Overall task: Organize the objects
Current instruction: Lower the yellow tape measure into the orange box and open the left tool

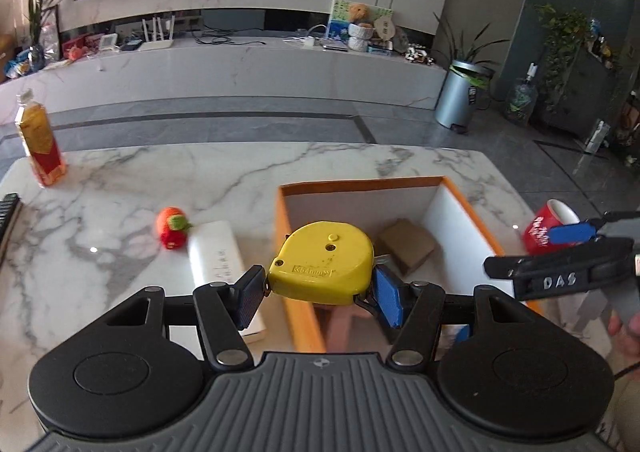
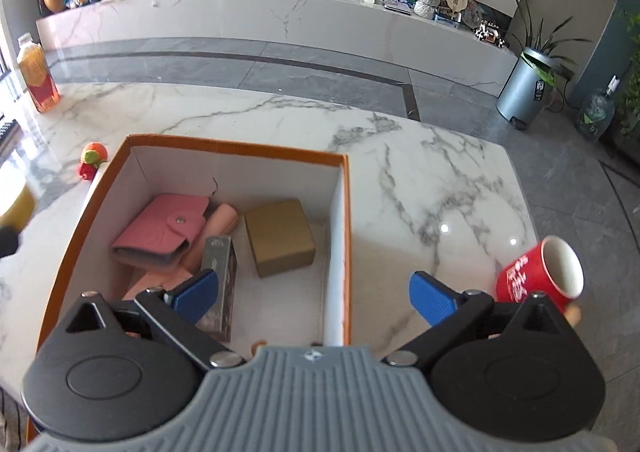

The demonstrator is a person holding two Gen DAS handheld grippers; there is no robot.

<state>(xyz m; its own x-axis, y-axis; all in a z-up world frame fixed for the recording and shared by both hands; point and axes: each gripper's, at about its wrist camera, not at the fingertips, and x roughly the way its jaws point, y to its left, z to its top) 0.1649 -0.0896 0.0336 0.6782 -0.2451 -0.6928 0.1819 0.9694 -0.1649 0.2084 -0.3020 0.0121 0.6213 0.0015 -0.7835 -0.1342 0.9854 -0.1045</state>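
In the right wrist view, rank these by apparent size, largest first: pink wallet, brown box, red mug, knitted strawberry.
1. pink wallet
2. brown box, close to the wallet
3. red mug
4. knitted strawberry, farther away, so unsure

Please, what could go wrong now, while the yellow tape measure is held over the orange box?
1. The left gripper pinches the rounded tape measure only at its sides; it might slip and fall.
2. The orange box already holds a pink wallet and a brown carton; a drop may hit them.
3. The red mug lies tipped beside the open right gripper and may roll.
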